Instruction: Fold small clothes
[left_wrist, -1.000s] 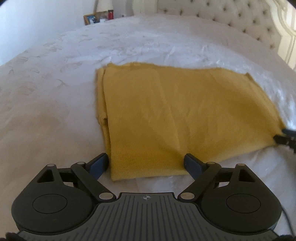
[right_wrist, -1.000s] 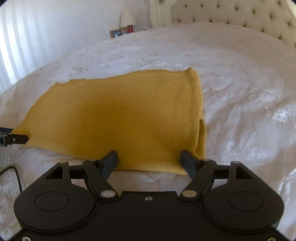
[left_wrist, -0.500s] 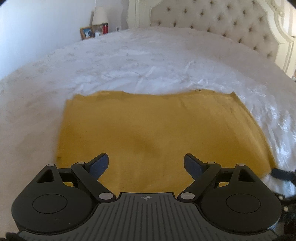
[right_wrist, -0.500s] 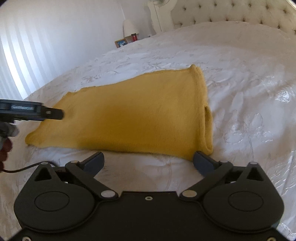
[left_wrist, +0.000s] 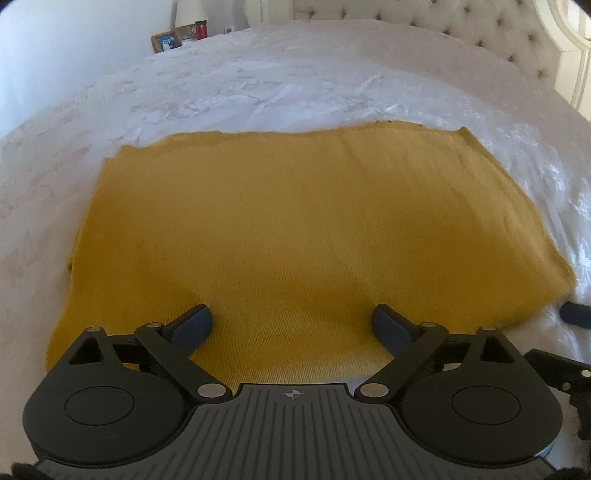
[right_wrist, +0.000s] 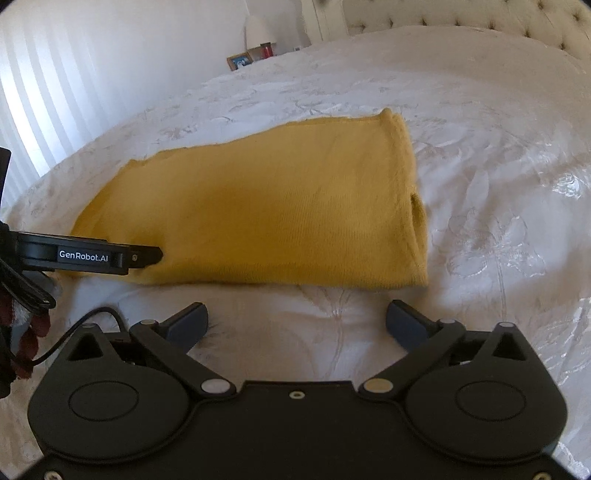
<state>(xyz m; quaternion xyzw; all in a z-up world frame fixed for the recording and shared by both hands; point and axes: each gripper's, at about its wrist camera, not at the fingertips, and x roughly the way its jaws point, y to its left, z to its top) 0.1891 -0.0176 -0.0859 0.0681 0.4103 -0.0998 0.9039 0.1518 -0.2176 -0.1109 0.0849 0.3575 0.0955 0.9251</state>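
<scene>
One yellow cloth (left_wrist: 295, 229) flat on the white bed (left_wrist: 258, 85) | two grippers: left gripper (left_wrist: 291, 325) jaws just opening wider over cloth, holding nothing | right gripper (right_wrist: 295, 321) wide open, holding nothing

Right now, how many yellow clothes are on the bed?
1. The yellow garment lies folded flat on the white bedspread, in front of both open grippers. None other shows, though layers underneath could be hidden.
</scene>
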